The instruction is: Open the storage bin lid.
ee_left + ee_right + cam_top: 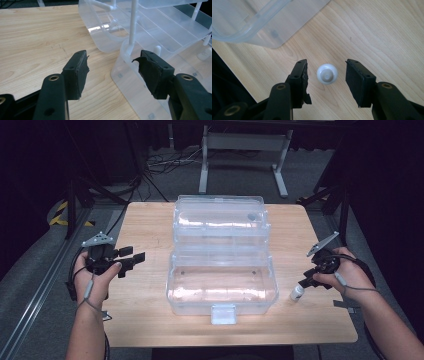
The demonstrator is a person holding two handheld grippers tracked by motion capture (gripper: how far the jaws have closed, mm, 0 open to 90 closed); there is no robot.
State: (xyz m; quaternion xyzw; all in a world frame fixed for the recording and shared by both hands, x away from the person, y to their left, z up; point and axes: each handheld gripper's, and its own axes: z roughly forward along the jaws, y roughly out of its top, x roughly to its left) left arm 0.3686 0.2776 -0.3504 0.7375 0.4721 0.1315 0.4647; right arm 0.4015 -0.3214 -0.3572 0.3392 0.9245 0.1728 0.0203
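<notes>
The small white plastic bottle (pixel 327 73) stands near the desk's (pixel 150 220) right edge, beside the clear plastic box (pixel 221 290). The right tongs (pixel 325 75) straddle it, jaws apart, not touching. The left tongs (pixel 112 71) are open, empty.

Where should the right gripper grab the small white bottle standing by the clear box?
Grip the small white bottle across its round body just below the cap, coming straight down from above. It stands upright on the table, and the right gripper already straddles it, pads apart from it.
</notes>
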